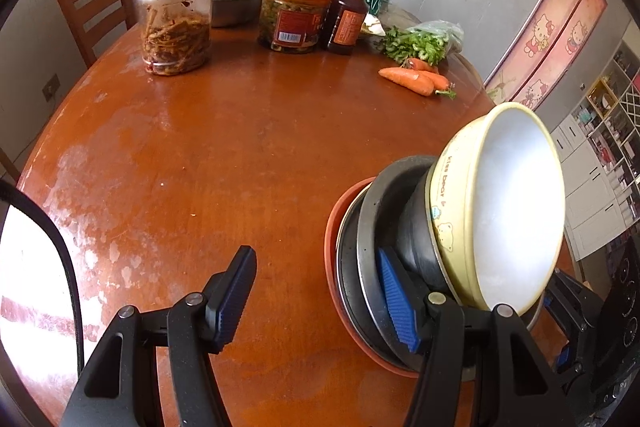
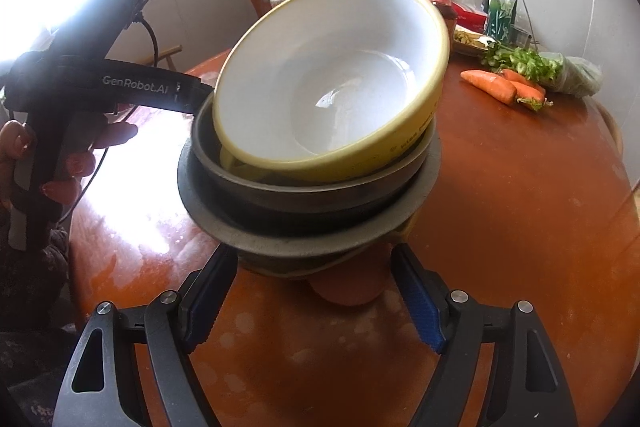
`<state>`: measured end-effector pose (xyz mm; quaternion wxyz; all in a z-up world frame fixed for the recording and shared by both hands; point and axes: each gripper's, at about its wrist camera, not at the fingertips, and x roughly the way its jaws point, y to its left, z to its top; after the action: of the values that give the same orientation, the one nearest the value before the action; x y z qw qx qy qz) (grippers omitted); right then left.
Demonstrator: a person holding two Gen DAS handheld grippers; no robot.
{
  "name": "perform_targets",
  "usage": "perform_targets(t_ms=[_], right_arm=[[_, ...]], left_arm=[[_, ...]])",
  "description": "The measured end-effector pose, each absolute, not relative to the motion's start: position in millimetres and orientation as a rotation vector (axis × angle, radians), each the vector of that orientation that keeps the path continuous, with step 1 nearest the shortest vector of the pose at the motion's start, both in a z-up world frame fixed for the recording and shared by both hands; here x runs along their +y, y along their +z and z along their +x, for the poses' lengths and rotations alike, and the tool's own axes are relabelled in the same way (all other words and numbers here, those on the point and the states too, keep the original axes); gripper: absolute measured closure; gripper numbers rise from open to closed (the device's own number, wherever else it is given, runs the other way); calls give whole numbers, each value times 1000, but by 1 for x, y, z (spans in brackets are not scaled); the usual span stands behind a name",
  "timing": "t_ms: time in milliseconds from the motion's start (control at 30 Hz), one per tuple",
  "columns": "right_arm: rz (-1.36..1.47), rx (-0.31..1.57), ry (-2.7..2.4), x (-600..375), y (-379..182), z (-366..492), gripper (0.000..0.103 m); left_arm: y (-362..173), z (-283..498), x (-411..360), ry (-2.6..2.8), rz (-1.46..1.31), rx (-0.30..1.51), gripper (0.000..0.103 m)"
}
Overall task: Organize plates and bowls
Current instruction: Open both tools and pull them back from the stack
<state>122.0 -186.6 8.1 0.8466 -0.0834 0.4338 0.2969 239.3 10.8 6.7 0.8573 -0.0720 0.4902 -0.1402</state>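
Stack's basically built: yellow bowl w/ white inside sits tilted in a dark metal bowl, that on a grey rimmed plate, w/ an orange plate under the lot, all near the front edge of the round wooden surface. Right gripper has its fingers spread either side of the stack's base; pads look close to the bottom dish but whether they press on it, can't tell. Left gripper is spread too, one finger tucked against the plates' rim, the other over bare wood, so it's pinching nothing. A hand holds that left tool, seen from the right cam. Judging by this, nesting is mostly done; what's left looks like straightening the yellow bowl so it sits level, and maybe adding the steel bowl at the back among the jars, bottles and carrots. Risk: top bowl sliding off if the stack gets nudged.
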Motion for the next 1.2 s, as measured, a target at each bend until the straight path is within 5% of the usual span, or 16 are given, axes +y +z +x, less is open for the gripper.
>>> perform_targets(t_ms=[700, 1200], right_arm=[[-111, 763, 408, -208, 41, 62, 18], [36, 763, 350, -235, 23, 20, 17]], left_arm=[[36, 136, 20, -109, -15, 814, 32], [10, 71, -22, -111, -13, 847, 29]])
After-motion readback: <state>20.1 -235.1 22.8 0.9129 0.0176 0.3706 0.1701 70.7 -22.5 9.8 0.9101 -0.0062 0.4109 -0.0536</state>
